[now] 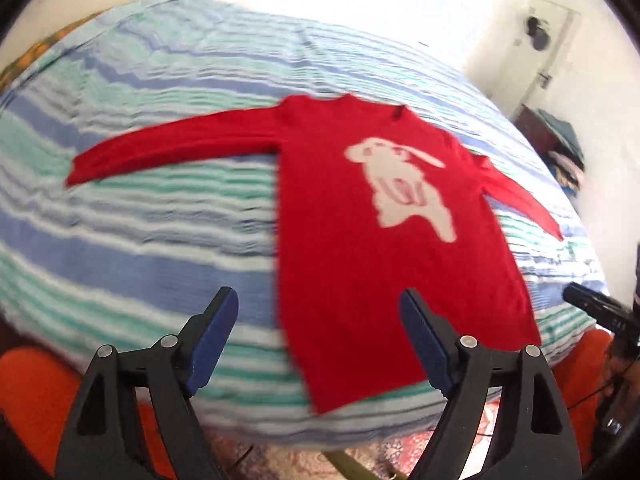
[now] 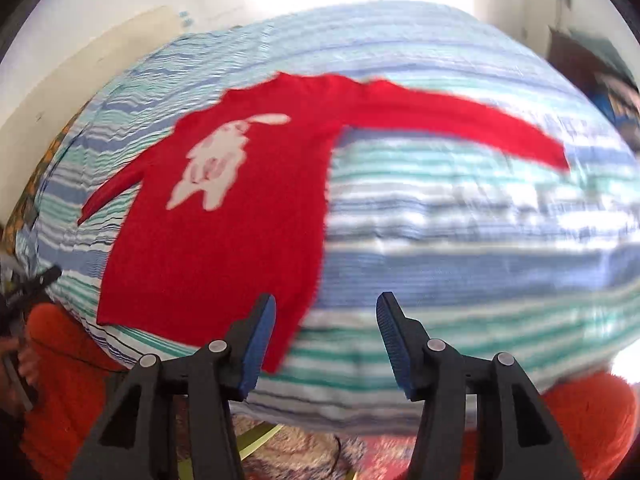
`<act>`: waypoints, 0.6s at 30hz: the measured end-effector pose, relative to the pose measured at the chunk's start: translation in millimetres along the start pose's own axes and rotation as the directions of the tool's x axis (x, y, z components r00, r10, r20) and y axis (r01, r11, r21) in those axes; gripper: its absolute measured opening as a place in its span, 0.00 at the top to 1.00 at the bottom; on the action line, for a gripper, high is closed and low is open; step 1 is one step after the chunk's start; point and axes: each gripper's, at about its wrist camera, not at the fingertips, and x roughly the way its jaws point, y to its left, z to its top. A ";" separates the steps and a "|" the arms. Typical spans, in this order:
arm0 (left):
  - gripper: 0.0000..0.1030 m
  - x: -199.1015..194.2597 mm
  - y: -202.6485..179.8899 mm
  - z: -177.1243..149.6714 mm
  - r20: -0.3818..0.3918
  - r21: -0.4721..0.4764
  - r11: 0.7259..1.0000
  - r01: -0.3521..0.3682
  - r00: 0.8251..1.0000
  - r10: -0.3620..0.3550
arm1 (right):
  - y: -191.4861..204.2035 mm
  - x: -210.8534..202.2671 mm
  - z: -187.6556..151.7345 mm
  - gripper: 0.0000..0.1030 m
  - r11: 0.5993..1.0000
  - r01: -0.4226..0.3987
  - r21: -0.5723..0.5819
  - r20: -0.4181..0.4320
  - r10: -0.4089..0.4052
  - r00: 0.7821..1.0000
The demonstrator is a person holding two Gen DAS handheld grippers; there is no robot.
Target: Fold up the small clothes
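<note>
Both the left claw [image 1: 318, 320] and the right claw [image 2: 326, 326] hang spread wide and empty above the bed's near edge. Beyond them, the red long-sleeved knit sweater with a white animal figure [image 1: 360, 220] lies flat, sleeves outstretched, hem nearest, on the blue, green and white striped bed cover [image 1: 160, 240].

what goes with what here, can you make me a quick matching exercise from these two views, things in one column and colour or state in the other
Things:
1. sweater
2. bedspread
3. left gripper
4. animal motif

Colour or state:
A. white
B. open, holding nothing
C. red, laid flat with sleeves spread
D. blue, green and white stripes

Pairs: 1-C, 2-D, 3-B, 4-A
</note>
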 end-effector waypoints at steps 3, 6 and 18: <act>0.18 27.7 -24.0 -4.9 -0.025 0.075 0.997 0.022 0.999 -0.020 | 25.6 17.3 5.5 0.48 0.994 -0.096 -0.051 0.018 0.097 0.995; 0.18 57.6 -28.1 -24.8 -0.096 0.076 0.997 0.020 0.995 -0.013 | 38.0 56.6 -5.6 0.48 0.987 -0.135 -0.085 -0.104 0.126 0.987; 0.15 47.4 -15.9 -37.3 -0.029 0.027 0.999 0.027 0.999 -0.026 | 13.0 69.7 -31.6 0.48 0.985 -0.169 0.027 -0.116 0.171 0.978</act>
